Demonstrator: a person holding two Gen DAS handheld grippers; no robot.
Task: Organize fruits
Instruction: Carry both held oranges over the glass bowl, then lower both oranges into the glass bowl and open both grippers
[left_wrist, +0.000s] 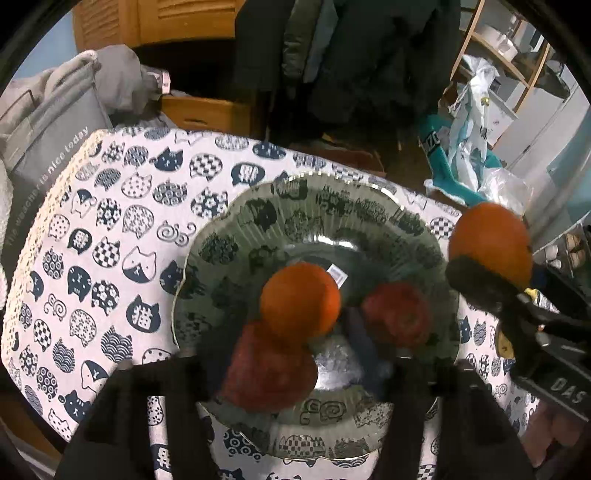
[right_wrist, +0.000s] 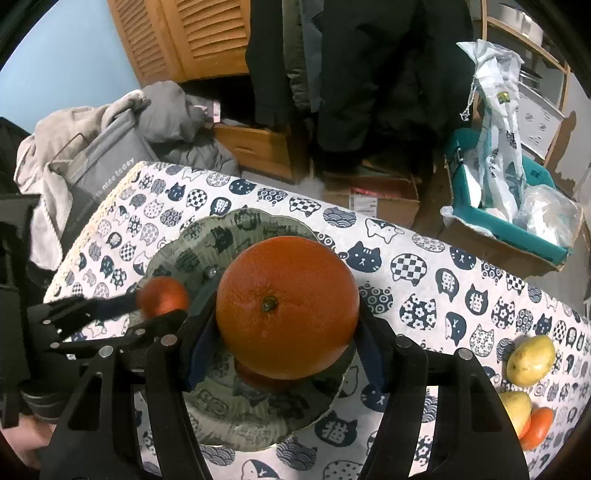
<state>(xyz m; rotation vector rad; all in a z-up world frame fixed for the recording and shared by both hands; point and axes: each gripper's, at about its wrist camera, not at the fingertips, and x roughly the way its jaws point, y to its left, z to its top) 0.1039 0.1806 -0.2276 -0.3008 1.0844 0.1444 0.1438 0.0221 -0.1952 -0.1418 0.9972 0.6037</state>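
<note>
Right now your right tool (right_wrist: 288, 332) pinches a large orange (right_wrist: 287, 308) at the centre of its frame, above the glass plate (right_wrist: 236, 417) on the cat-print counter (right_wrist: 424, 273). Your left tool (left_wrist: 295, 376) stands spread over the plate, where a smaller orange (left_wrist: 300, 301) sits touching a red fruit (left_wrist: 267, 369). Two yellow fruits (right_wrist: 530, 360) lie at lower right.

Big orange (right_wrist: 287, 308) up above glass plate (right_wrist: 207, 421), stem dimple facing camera. On plate: smaller orange (left_wrist: 300, 300) touching red apple (left_wrist: 267, 369), second red fruit (left_wrist: 397, 314) just apart (blurred). Two yellow potatoes (right_wrist: 530, 360) and orange piece (right_wrist: 537, 428) well off right.
</note>
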